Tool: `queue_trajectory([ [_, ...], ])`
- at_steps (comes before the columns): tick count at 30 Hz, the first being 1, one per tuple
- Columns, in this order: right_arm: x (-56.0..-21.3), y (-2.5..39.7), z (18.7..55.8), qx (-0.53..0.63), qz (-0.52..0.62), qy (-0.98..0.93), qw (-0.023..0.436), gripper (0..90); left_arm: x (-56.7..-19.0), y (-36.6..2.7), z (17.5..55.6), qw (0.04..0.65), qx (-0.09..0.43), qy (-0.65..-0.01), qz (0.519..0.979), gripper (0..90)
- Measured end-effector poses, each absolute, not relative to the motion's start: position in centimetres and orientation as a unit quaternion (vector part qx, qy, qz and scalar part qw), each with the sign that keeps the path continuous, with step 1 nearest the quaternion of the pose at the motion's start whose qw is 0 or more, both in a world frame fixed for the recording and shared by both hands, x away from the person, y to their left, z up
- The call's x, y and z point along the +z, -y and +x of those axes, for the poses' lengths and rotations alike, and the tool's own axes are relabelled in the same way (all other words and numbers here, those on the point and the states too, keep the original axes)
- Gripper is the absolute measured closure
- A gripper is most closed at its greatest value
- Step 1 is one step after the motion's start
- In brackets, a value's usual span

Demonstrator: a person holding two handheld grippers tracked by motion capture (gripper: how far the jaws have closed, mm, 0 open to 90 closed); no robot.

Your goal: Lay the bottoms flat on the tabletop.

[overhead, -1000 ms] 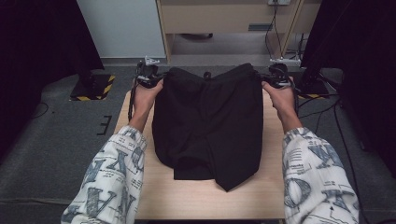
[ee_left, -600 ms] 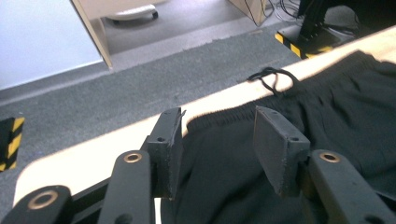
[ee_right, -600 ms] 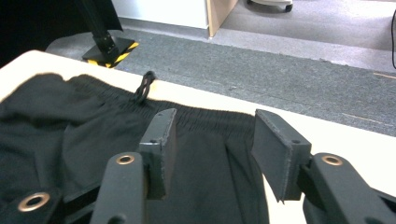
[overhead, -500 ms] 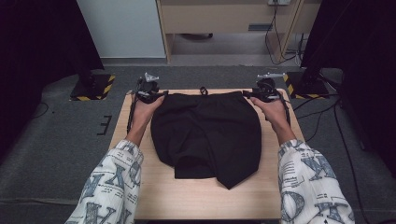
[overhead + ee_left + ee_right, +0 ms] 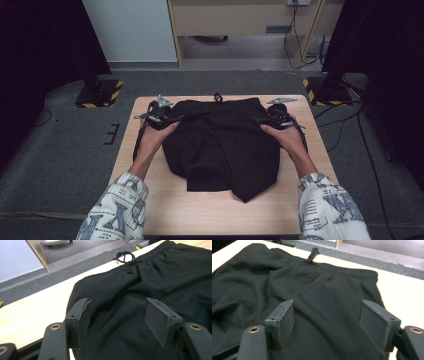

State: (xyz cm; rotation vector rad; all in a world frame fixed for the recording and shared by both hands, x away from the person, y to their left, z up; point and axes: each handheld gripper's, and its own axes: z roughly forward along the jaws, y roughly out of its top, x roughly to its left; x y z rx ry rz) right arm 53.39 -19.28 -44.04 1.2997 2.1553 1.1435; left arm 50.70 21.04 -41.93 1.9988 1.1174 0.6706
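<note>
A black garment with an elastic waistband (image 5: pixel 220 145) lies on the wooden table (image 5: pixel 150 200), waistband at the far side and its drawstring (image 5: pixel 218 97) over the far edge. My left gripper (image 5: pixel 172 119) sits at the garment's left waist corner and my right gripper (image 5: pixel 260 120) at its right one. In the left gripper view, the left gripper (image 5: pixel 117 305) is open just above the black cloth (image 5: pixel 155 277), nothing between its jaws. The right gripper (image 5: pixel 327 304) is likewise open over the cloth (image 5: pixel 324 285). The drawstring (image 5: pixel 125 257) (image 5: pixel 313 252) lies beyond the waistband.
Bare wood runs along the table's left, right and near sides. Beyond the far edge is grey carpet with a wooden cabinet (image 5: pixel 240 20). Yellow-and-black stand bases (image 5: pixel 100 95) (image 5: pixel 325 90) flank the table, and cables (image 5: pixel 350 130) trail on the right.
The grippers held the waistband up, lowered it toward the far edge, then let go. Both now stand open and have drawn back a little; the garment lies flat.
</note>
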Motion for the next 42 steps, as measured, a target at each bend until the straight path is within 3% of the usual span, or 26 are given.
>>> queue_trajectory([
  [8,-44.4,18.3,49.3,0.415,0.428,-0.781,0.189,22.1,-42.7,-20.3,47.8,0.377,0.248,-0.414,0.79,34.3],
  [15,-44.9,18.4,45.7,0.431,0.404,-0.785,0.186,37.1,-44.3,-19.5,43.8,0.395,0.231,-0.394,0.797,33.2],
  [25,-47.5,18.6,40.3,0.43,0.385,-0.797,0.176,46.7,-48.6,-19.9,37.5,0.416,0.221,-0.387,0.793,29.8],
  [34,-49.4,17.2,36.4,0.43,0.355,-0.813,0.169,42.3,-49.0,-19.6,33.3,0.422,0.224,-0.387,0.788,24.0],
  [42,-49.6,15.5,33.7,0.425,0.326,-0.827,0.168,32.3,-50.1,-18.3,34.5,0.394,0.26,-0.38,0.795,25.0],
])
